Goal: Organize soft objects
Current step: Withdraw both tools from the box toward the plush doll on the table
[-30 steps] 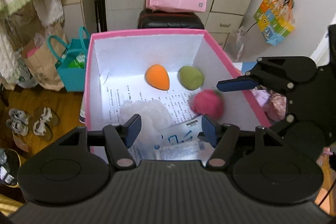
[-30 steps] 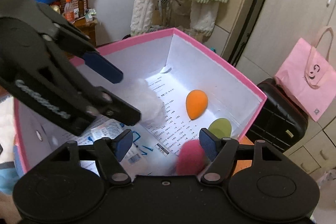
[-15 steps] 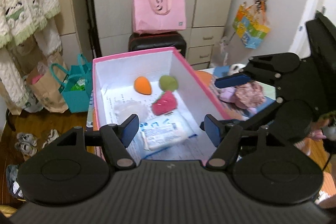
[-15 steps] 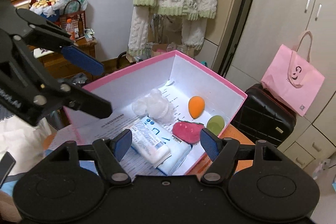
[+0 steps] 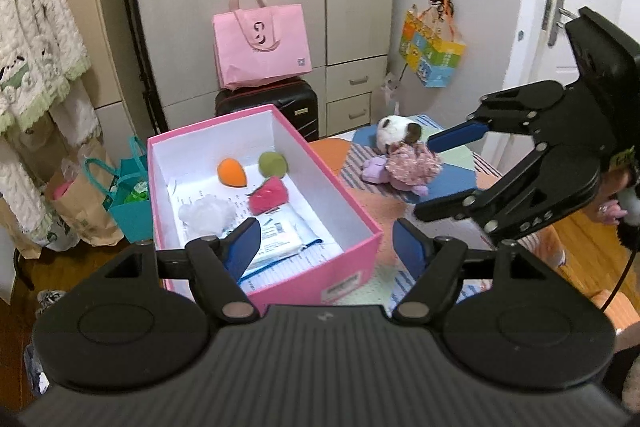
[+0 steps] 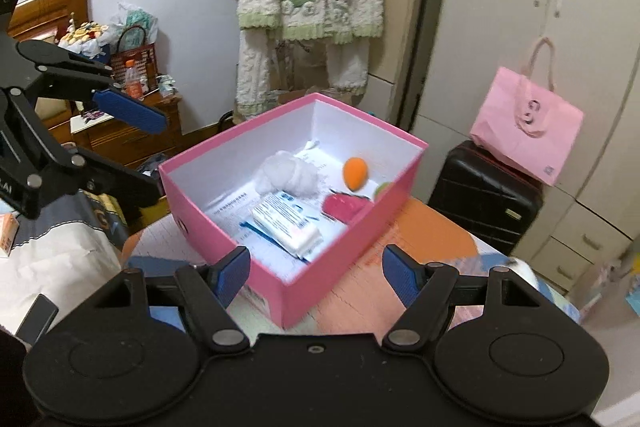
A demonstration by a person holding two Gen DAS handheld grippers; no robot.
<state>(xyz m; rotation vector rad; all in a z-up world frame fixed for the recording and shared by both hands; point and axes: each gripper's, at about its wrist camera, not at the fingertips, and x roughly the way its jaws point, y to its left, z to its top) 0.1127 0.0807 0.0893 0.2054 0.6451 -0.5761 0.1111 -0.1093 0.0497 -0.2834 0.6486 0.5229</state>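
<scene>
- The left gripper (image 5: 326,247) has its blue-padded jaws opening, already well apart, and nothing sits between them; only the near corner of the open pink cardboard box (image 5: 352,211) shows in the gap.
- The right gripper (image 6: 316,277) also stands wide and empty, hanging above the box's near corner (image 6: 286,303).
- In the left wrist view the right gripper (image 5: 452,175) shows from the side, to the right of the box, its jaws spread over the patchwork tabletop (image 5: 460,179).
- Inside the white-lined box, nearest the grippers, lies a flat white plastic-wrapped pack with blue print (image 5: 280,237) on a printed paper sheet (image 5: 200,193).
- Beyond the pack sit a crumpled white fluffy wad (image 5: 206,213) and, to its right, a magenta soft pouch (image 5: 269,195).
- At the far end rest an orange egg-shaped sponge (image 5: 231,173) and a green egg-shaped sponge (image 5: 273,163), near each other but apart.
- Outside the box, on the tabletop, lies a panda plush toy in a pink floral dress (image 5: 404,157), just beyond the right gripper's upper finger.
- Behind the box stand a black suitcase (image 5: 272,105) with a pink tote bag (image 5: 262,45) on top.
</scene>
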